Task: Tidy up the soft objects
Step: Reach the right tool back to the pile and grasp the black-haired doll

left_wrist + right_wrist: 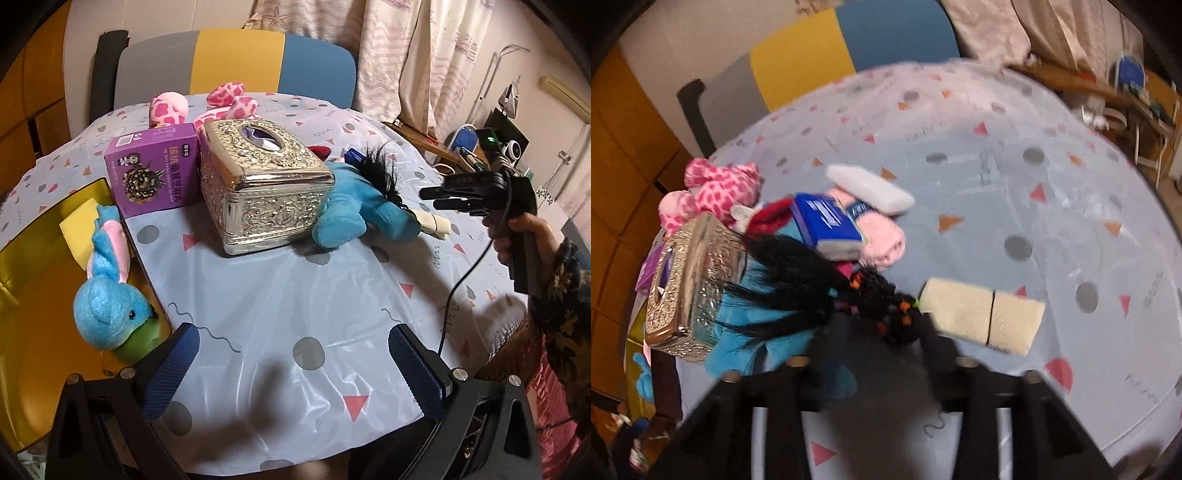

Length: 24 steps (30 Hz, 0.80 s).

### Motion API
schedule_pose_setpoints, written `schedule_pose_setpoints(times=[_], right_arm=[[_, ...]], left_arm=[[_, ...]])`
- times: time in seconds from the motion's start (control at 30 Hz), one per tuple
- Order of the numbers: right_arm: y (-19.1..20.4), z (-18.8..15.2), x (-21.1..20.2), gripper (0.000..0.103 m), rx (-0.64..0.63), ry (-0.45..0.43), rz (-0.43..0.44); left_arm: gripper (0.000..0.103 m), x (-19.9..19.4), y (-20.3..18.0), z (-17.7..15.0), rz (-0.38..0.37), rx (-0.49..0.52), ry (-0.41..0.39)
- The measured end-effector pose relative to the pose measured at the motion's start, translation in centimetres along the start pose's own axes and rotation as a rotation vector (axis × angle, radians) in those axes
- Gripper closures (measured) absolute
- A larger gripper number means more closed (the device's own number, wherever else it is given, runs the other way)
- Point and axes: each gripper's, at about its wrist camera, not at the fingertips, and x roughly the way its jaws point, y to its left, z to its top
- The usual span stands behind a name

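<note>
That blue plush horse [354, 206] looks light and squishy, so I'd pinch its body, right gripper [430, 199] empty, jaws narrow.

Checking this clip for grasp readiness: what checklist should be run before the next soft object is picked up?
1. Left gripper open, empty: ok.
2. Right gripper state: cannot tell, its own view is blurred.
3. Tray has bare room: ok.
4. Blue plush clear of silver box: not ok, it lies against it.
5. Black hair off the plush: not ok, it lies across it.
</note>
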Motion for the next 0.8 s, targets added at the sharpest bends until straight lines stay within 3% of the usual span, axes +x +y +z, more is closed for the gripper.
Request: schedule_pose_setpoints(times=[0.07, 0.17, 0.3, 0.43, 0.5, 0.57, 0.6, 0.63, 0.8], right_arm=[[0.9, 0.2, 0.7, 0.054, -0.052, -0.005, -0.049], [3.4, 0.4, 2.3, 0.051, -0.262, 0.001, -0.138], [4.9, 1.0, 5.2, 0.047, -0.415, 0.068, -0.16], [5.6, 1.6, 7.7, 0.047, -0.462, 0.104, -0.15], [5.5, 1.7, 7.9, 0.059, -0.435, 0.092, -0.135], [5.4, 1.8, 6.7, 0.081, -0.413, 0.062, -0.133], [5.3, 1.7, 6.1, 0.085, -0.403, 0.052, -0.133], [5.1, 1.6, 5.1, 0.102, -0.39, 0.035, -0.131], [3.0, 0.2, -0.2, 0.102, -0.273, -0.043, -0.101]], left_arm=[[0.0, -0.2, -0.2, -0.2, 0.004, 0.005, 0.0], [0.0, -0.5, 0.3, -0.4, 0.007, -0.011, -0.002], [0.0, -0.8, 1.2, -0.6, 0.017, -0.044, -0.008], [0.0, -0.7, 1.8, -0.6, 0.025, -0.063, -0.003], [0.0, -0.6, 1.8, -0.5, 0.027, -0.062, 0.001], [0.0, -0.4, 1.7, -0.4, 0.029, -0.055, 0.005], [0.0, -0.4, 1.6, -0.4, 0.025, -0.052, 0.006], [0.0, -0.3, 1.5, -0.3, 0.018, -0.047, 0.007], [0.0, 0.2, 0.6, 0.6, -0.019, -0.022, 0.024]])
